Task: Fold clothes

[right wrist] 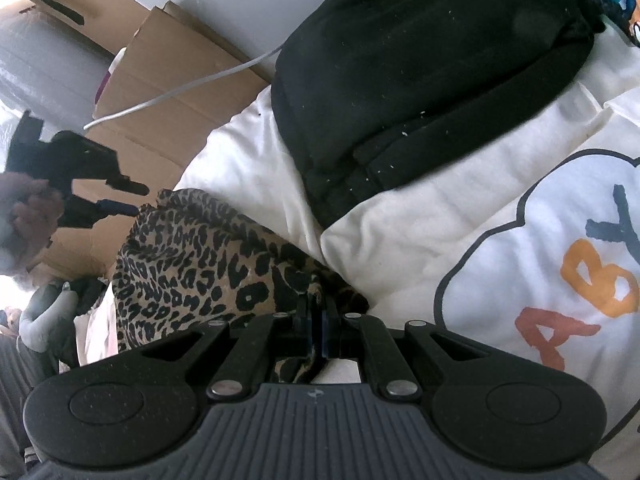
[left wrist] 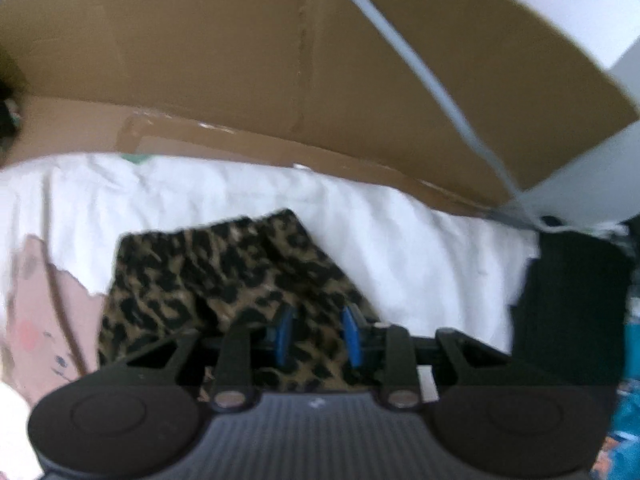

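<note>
A leopard-print garment (left wrist: pixel 208 280) lies on a white bed sheet (left wrist: pixel 400 232). My left gripper (left wrist: pixel 316 332) is open, its blue pads standing apart just above the near part of the garment. In the right wrist view the same garment (right wrist: pixel 192 264) lies bunched at the left. My right gripper (right wrist: pixel 318 320) is shut on a corner of it, the cloth pinched between the pads. The left gripper also shows in the right wrist view (right wrist: pixel 128 200), held by a hand above the garment's far edge.
A flattened cardboard box (left wrist: pixel 280 60) stands behind the bed, with a white cable (left wrist: pixel 420 64) across it. A black garment (right wrist: pixel 420 80) lies on the bed to the right. A white cloth with coloured letters (right wrist: pixel 560 264) lies at right. A pink cloth (left wrist: pixel 40 320) lies at left.
</note>
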Tool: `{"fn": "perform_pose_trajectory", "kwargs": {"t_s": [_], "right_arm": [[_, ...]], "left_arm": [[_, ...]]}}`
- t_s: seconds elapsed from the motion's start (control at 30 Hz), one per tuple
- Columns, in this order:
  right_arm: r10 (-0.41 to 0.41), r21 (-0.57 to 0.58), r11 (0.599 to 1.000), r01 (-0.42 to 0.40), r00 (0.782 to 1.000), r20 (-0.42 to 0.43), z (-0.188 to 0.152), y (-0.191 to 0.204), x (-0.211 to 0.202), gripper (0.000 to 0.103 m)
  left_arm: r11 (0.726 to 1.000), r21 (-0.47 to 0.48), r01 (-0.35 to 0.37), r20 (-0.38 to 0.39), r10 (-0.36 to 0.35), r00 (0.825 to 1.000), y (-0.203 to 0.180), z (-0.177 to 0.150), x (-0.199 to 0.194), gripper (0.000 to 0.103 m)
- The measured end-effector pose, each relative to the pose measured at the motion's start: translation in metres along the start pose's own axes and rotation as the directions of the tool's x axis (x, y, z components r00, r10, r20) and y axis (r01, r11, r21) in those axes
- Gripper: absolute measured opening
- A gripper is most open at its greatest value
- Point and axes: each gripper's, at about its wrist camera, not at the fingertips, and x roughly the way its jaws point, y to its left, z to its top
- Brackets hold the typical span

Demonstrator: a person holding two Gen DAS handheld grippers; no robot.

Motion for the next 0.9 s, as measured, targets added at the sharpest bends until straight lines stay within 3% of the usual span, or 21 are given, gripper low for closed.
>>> {"fn": "perform_pose_trajectory", "kwargs": {"t_s": [0.1, 0.43, 0.67, 0.83, 0.9], "right_arm": [[-0.002, -0.019, 1.0, 0.002, 1.0, -0.011, 0.001, 0.001, 0.002, 0.002], [0.009, -0.013, 1.0, -0.01, 1.0, -0.019, 0.001, -0.002, 0.003, 0.002], [0.012, -0.034, 0.999, -0.014, 0.999, -0.033, 0.004, -0.002, 0.005, 0.004], [0.012, -0.029, 1.0, -0.013, 1.0, -0.028, 0.003, -0.002, 0.003, 0.004], [0.01, -0.028, 1.0, -0.01, 1.0, -0.023, 0.002, -0.003, 0.002, 0.003]], "left_arm": [[0.999, -0.041, -0.022, -0.055, 0.019, 0.998, 0.0, 0.003, 0.017, 0.029], [0.991, -0.101, -0.086, -0.092, 0.076, 0.993, 0.004, 0.005, 0.052, 0.027], [0.985, -0.167, -0.053, -0.085, 0.039, 0.996, 0.017, 0.001, 0.064, 0.027], [0.986, -0.166, -0.019, -0.046, 0.011, 0.999, 0.017, -0.002, 0.046, 0.001], [0.987, -0.162, -0.002, -0.027, -0.003, 1.0, 0.017, -0.003, 0.037, 0.0]]}}
